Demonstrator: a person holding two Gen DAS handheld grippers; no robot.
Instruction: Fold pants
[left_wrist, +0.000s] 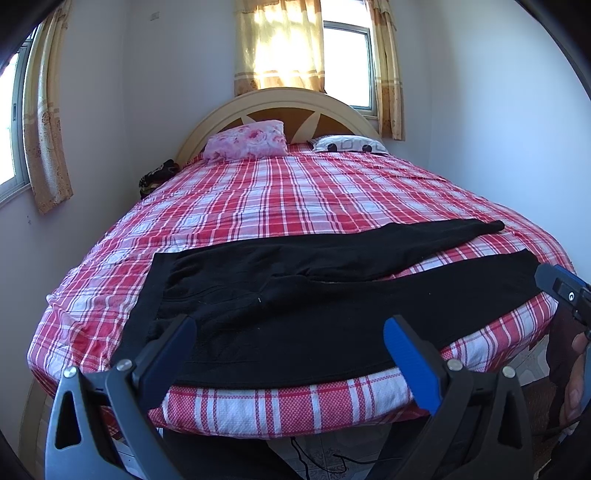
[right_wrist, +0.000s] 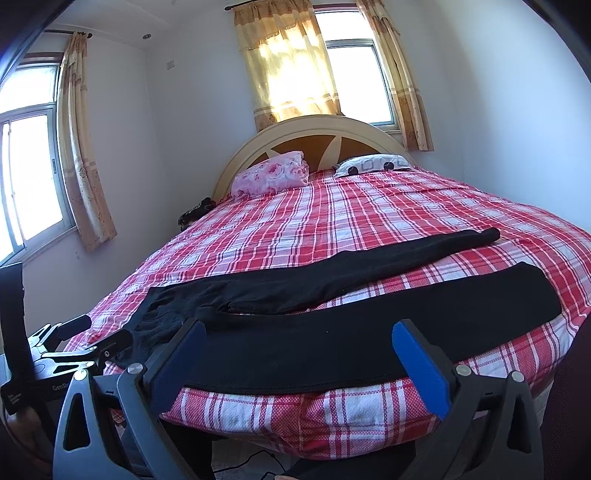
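Black pants (left_wrist: 317, 291) lie flat across the near edge of the bed (left_wrist: 295, 192), waistband toward 9 o'clock and both legs running toward 3 o'clock with a strip of plaid sheet between them. The left tool (left_wrist: 290, 334) hovers at 6 o'clock, fingers spread wide over the near leg. The right tool (left_wrist: 565, 288) pokes in at 3 o'clock beside the leg ends.

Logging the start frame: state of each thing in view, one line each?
black pants: spread flat on the bed's near edge, legs apart, unfolded
left gripper: open, holding nothing
right gripper: open, holding nothing
pink pillow: propped against the headboard
patterned pillow: lying flat
middle curtain: drawn partway, window half uncovered
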